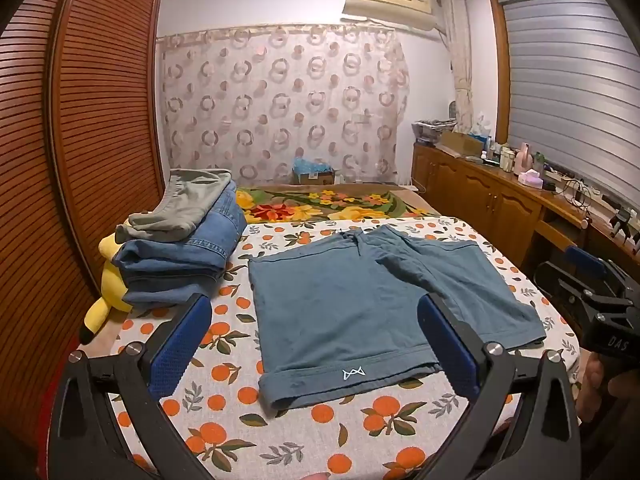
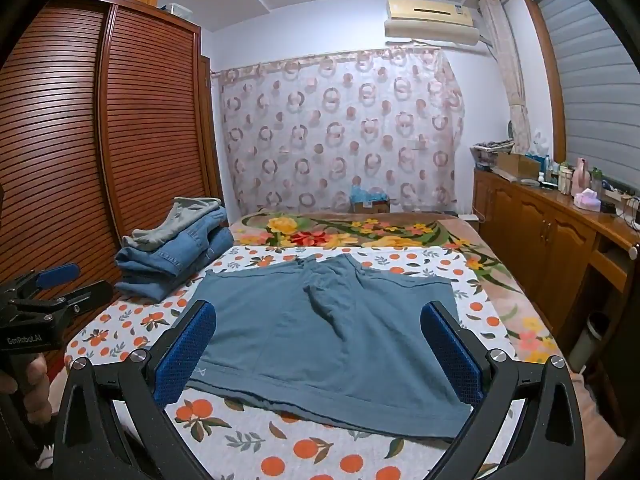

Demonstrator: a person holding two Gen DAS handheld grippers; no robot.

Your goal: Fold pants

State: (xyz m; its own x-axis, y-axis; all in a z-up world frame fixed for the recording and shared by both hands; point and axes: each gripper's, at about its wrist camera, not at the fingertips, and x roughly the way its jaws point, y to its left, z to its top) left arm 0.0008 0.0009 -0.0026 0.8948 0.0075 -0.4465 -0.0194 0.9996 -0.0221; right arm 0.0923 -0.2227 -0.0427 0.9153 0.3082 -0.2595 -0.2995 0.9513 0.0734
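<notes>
Both cameras sit low at the near edge of the bed, each looking forward between its own spread fingers toward the ring-patterned curtain [image 1: 280,108]; the left wrist view tilts down more steeply, close over the teal shorts [image 1: 360,304], with the right gripper [image 1: 592,280] at its right edge; the right wrist view faces more level, catching the left gripper [image 2: 60,280] at its left; both share shorts, folded stack [image 2: 176,248] and curtain.

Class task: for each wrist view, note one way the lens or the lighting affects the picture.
Left wrist view: fisheye bends the wardrobe into a curve, and the corners go black. Right wrist view: even indoor light casts only a soft shadow under the blue shorts, all sharp.
</notes>
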